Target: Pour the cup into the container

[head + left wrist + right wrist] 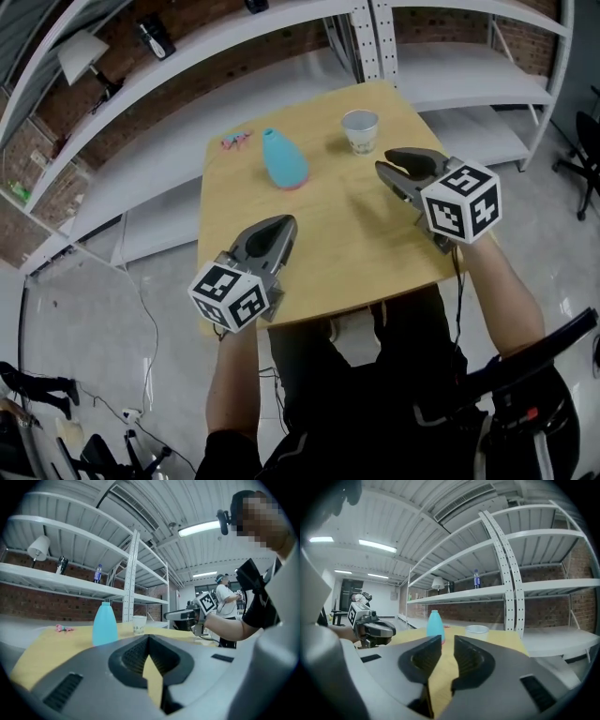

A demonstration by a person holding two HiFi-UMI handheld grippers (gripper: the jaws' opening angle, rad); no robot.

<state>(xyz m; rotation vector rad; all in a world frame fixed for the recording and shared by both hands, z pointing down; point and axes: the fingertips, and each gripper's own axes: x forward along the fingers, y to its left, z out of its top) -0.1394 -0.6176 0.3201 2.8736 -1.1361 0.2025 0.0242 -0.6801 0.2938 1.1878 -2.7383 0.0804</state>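
Note:
A white paper cup (360,130) stands near the far right corner of the wooden table (328,253). A light blue bottle-shaped container (284,159) stands to its left. My right gripper (384,158) hovers just short of the cup, jaws a narrow gap apart with nothing between them. In the right gripper view the gripper (447,639) points between the container (435,625) and the cup (476,630). My left gripper (289,221) sits over the table's near left part, short of the container, jaws shut and empty. Its own view shows the gripper's (149,638) tips touching, with the container (104,623) and cup (139,624) ahead.
A small pink object (234,141) lies at the table's far left edge. White metal shelving (375,37) runs behind the table. A black chair (586,150) stands at the right. Cables lie on the floor (141,309) to the left. A person (227,597) stands in the background.

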